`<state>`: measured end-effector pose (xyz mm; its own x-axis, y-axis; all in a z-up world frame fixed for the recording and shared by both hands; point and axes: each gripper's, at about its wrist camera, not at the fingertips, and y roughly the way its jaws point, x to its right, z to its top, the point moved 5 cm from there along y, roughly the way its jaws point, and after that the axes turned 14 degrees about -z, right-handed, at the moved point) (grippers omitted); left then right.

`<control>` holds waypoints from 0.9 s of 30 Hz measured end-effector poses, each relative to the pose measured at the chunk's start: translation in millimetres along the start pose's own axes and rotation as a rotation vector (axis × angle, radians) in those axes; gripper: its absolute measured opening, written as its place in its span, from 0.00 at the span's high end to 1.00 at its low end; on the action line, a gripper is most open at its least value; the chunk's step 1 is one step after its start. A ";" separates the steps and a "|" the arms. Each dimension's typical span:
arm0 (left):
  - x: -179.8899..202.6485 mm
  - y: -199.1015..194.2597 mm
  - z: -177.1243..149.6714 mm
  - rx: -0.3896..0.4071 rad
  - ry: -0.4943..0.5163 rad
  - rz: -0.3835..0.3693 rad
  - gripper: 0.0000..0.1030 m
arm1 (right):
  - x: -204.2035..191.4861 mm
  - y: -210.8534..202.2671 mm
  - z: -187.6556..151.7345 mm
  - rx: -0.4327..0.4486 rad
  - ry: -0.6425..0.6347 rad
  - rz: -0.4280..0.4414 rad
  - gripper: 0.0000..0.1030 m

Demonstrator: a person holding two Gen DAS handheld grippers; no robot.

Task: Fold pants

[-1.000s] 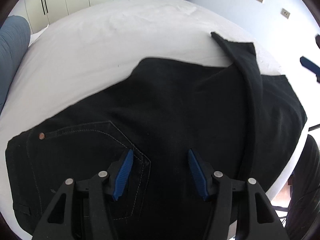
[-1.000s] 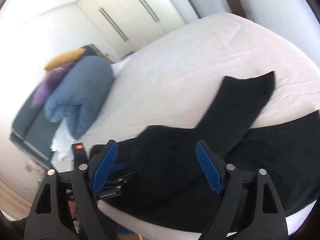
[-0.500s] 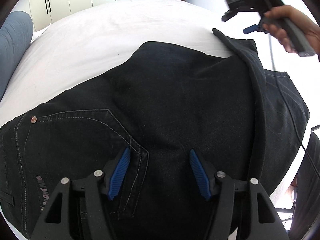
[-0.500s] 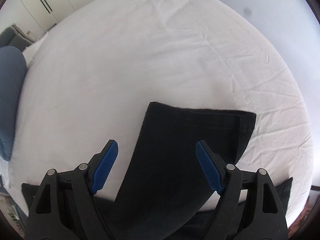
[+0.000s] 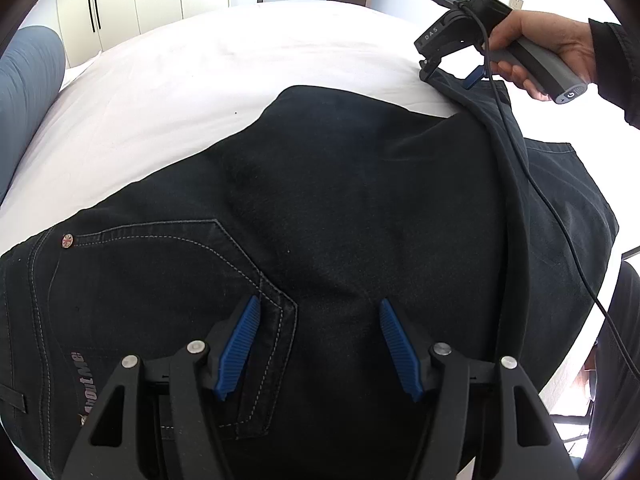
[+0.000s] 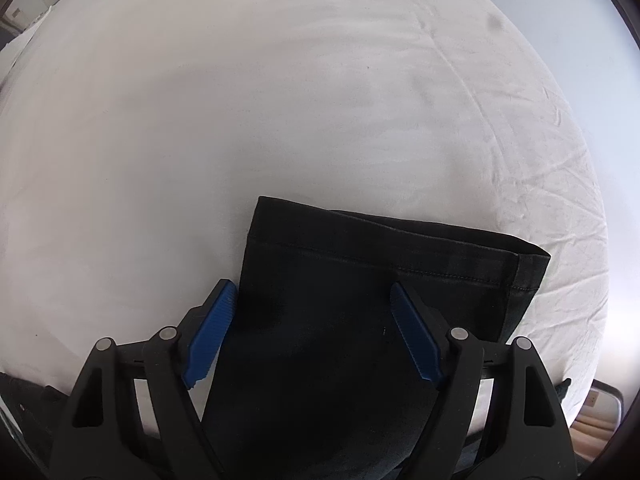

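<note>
Black pants (image 5: 360, 208) lie spread on a white bed (image 5: 200, 80). In the left wrist view their back pocket (image 5: 168, 280) and waistband are at the lower left. My left gripper (image 5: 316, 344) is open just above the seat, holding nothing. One leg crosses over the other at the right, its hem reaching the far right, where my right gripper (image 5: 452, 68) hovers in a hand. In the right wrist view the right gripper (image 6: 312, 332) is open over that leg's hem end (image 6: 380, 264), jaws wide, left pad at the leg's left edge.
A blue-grey pillow (image 5: 28, 92) lies at the left of the bed. White wardrobe doors (image 5: 132, 4) stand behind it. The right gripper's cable (image 5: 536, 184) hangs across the pants. The bed's edge drops off at the right.
The right gripper has swung from over the bed's near side to the hem end of the crossed leg and come down close to it. The left gripper has lowered slightly towards the seat.
</note>
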<state>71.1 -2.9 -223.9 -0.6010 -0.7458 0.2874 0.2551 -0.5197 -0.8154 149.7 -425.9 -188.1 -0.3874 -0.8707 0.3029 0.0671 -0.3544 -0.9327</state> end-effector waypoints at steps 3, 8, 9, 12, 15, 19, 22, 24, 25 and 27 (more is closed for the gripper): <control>1.7 0.2 2.5 -0.001 -0.003 0.006 0.38 | -1.3 -2.7 4.1 -0.017 0.026 0.047 0.30; 4.3 1.9 3.6 -0.001 -0.006 0.012 0.38 | -8.5 -6.1 13.4 -0.039 0.046 0.082 0.30; 4.7 2.4 4.0 -0.001 -0.006 0.011 0.38 | -7.8 -5.6 14.0 -0.042 0.038 0.070 0.30; 4.5 2.6 4.4 -0.001 -0.005 0.009 0.38 | -18.5 -2.9 13.2 -0.047 -0.005 0.020 0.30; 4.1 2.8 3.8 -0.001 -0.003 0.006 0.38 | -25.2 -3.7 15.0 -0.033 -0.008 0.029 0.43; 4.4 2.6 4.2 0.002 -0.001 0.006 0.37 | -25.0 -9.4 19.3 -0.009 -0.030 0.053 0.83; 5.2 3.5 4.2 0.002 -0.004 0.006 0.36 | -11.8 -13.2 19.3 0.004 -0.018 0.091 0.94; 5.4 4.9 4.5 0.001 -0.006 0.007 0.35 | -0.7 -20.4 19.6 0.032 0.019 0.138 0.97; 5.6 5.2 5.0 -0.001 -0.007 0.007 0.35 | 7.7 -26.2 20.3 0.054 0.040 0.163 0.97; 6.1 5.5 6.3 -0.005 -0.011 0.006 0.35 | 27.5 -42.1 15.8 0.110 0.097 0.232 0.97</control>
<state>73.6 -13.0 -223.5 -0.5909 -0.7534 0.2885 0.2545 -0.5134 -0.8196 150.7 -440.3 -137.4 -0.4360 -0.8981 0.0583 0.2620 -0.1886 -0.9465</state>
